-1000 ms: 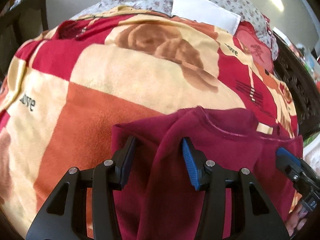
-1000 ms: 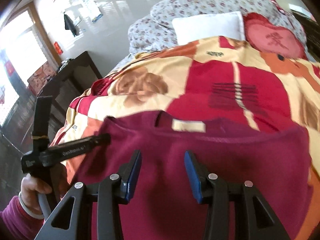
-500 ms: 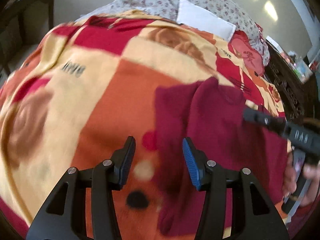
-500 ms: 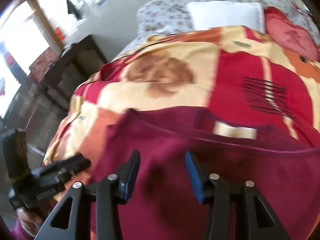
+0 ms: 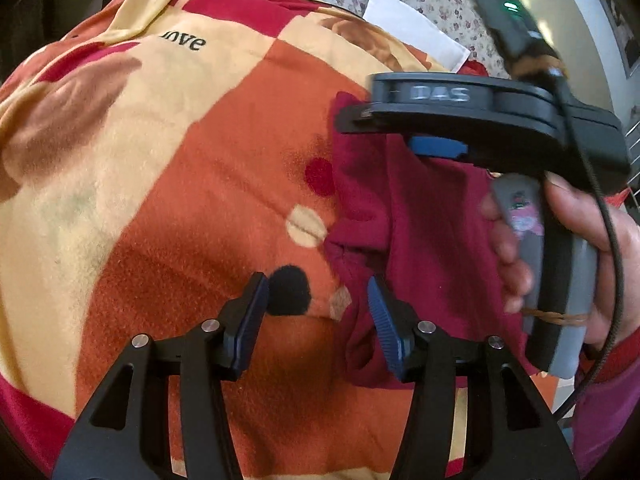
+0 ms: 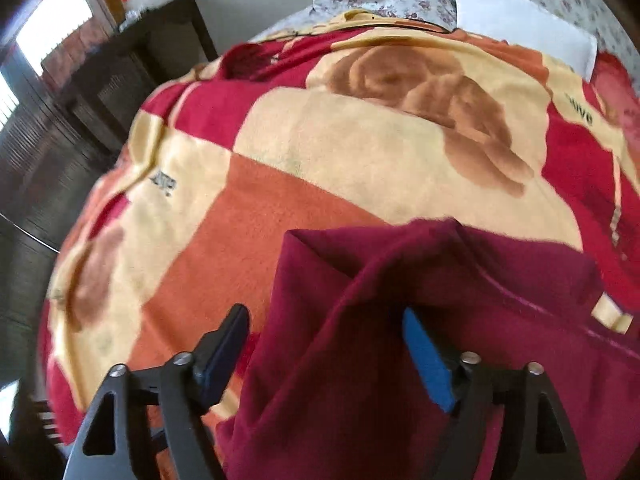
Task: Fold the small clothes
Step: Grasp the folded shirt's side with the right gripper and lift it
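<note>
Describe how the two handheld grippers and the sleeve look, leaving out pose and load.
The left gripper has black angular finger arms with silver screws and ribbed blue pads. The right gripper matches it; seen from the left wrist view, its black body carries pale "DAS" lettering, a grey handle with a pink sticker, a thin black cable and brown twine. The magenta sleeve shows a red cuff.

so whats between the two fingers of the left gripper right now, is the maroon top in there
Mostly bare blanket, seen in the left wrist view. The opening left gripper straddles its black dot; the maroon top only reaches the right finger.
</note>
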`<state>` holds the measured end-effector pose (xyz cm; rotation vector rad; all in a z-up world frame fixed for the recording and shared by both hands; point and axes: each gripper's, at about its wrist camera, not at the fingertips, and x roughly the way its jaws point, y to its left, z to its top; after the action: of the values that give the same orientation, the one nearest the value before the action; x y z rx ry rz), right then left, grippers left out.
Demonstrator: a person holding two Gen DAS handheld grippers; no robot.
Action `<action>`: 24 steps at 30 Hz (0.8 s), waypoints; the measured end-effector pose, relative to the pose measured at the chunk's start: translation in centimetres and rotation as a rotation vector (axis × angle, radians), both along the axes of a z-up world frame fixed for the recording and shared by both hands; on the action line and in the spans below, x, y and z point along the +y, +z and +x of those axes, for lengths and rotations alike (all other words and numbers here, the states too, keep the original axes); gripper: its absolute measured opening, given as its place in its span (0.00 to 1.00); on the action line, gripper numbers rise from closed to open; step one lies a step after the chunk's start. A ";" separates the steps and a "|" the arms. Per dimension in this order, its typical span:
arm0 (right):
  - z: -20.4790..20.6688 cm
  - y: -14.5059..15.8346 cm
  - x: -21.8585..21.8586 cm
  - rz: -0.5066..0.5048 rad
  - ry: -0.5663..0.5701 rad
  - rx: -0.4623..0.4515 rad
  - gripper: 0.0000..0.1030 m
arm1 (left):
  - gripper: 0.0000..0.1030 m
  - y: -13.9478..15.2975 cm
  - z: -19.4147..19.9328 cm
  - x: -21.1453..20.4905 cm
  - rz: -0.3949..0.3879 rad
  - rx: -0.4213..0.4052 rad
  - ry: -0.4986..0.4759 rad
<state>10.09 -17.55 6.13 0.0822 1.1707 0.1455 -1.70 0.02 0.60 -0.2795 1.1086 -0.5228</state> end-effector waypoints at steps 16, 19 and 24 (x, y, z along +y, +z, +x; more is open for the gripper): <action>-1.7 0.7 -5.2 0.141 -0.009 -0.088 0.18 | 0.66 1.2 -1.2 -0.1 -0.093 -0.057 -0.103; -1.9 0.9 -4.8 0.136 -0.002 -0.091 0.18 | 0.66 1.4 -0.9 -0.4 -0.119 -0.038 -0.113; -1.6 0.6 -4.2 0.136 0.017 -0.079 0.18 | 0.70 3.0 -0.8 -0.1 -0.198 -0.070 -0.146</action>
<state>8.51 -21.73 6.69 0.1852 1.0819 0.2417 -2.54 -0.13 3.60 -0.3516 1.0149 -0.7694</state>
